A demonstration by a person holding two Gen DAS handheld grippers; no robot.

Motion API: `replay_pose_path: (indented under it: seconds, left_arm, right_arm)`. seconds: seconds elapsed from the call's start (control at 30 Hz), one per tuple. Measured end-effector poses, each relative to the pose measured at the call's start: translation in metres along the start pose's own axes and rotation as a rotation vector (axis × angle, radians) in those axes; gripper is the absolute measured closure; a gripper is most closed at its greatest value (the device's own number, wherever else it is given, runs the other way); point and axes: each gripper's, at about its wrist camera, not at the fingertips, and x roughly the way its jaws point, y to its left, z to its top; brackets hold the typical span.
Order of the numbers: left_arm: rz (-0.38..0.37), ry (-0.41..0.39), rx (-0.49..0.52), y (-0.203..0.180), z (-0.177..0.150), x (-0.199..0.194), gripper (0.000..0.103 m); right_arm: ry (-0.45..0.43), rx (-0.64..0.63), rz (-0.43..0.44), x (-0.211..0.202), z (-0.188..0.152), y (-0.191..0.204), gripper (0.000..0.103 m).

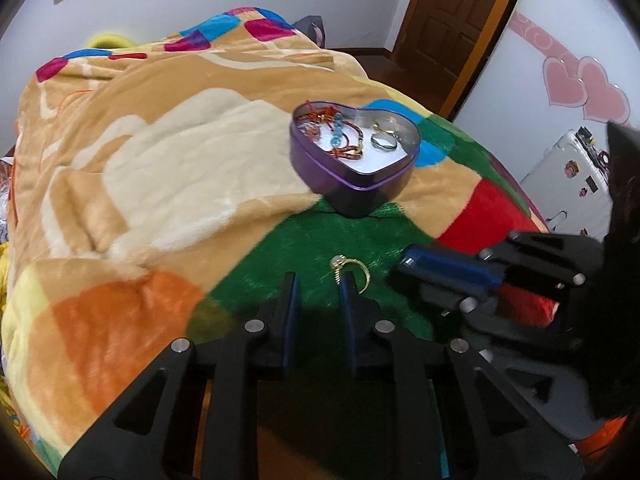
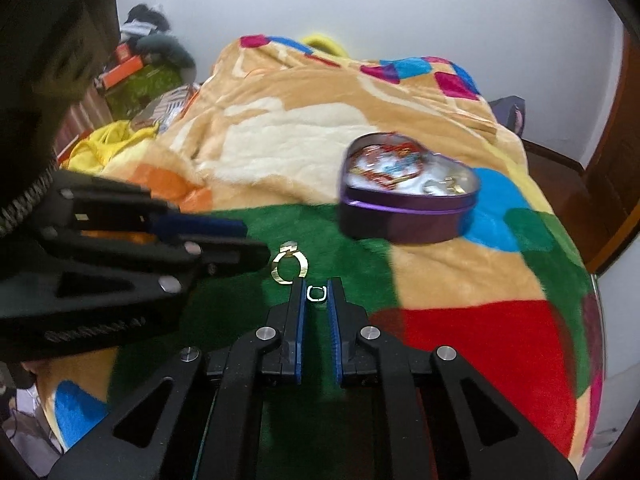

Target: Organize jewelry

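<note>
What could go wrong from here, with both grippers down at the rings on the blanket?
The right gripper pinches the small silver ring only at its fingertips, so it may slip out on the way to the heart-shaped tin. The gold ring lies beside the left gripper, not between its fingers; closing could nudge it into the plush blanket.

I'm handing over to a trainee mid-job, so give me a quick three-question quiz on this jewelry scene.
1. True or false: the heart-shaped tin has its lid on.
2. What is between the right gripper fingertips? A) a blue bead B) a small silver ring C) a red bracelet
3. Fill in: the gold ring lies on the ___ patch of the blanket.
Key: 1 false, it stands open with jewelry inside; 2 B; 3 green.
</note>
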Motion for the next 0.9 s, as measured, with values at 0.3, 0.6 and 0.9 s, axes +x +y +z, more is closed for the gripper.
replay_pose_path:
  seconds: [0.3, 0.6, 0.9]
  left_arm:
    - [-0.002, 0.001, 0.025, -0.007, 0.001, 0.011, 0.100]
    - [0.025, -0.050, 0.028, -0.010, 0.008, -0.005, 0.100]
    - [0.044, -0.147, 0.026, -0.011, 0.030, -0.035, 0.100]
  right_arm:
    - [-0.041, 0.071, -0.032, -0.011, 0.002, -0.027, 0.094]
    - [-0.090, 0.076, -0.039, -0.022, 0.012, -0.031, 0.094]
    - [-0.150, 0.074, -0.057, -0.038, 0.025, -0.034, 0.094]
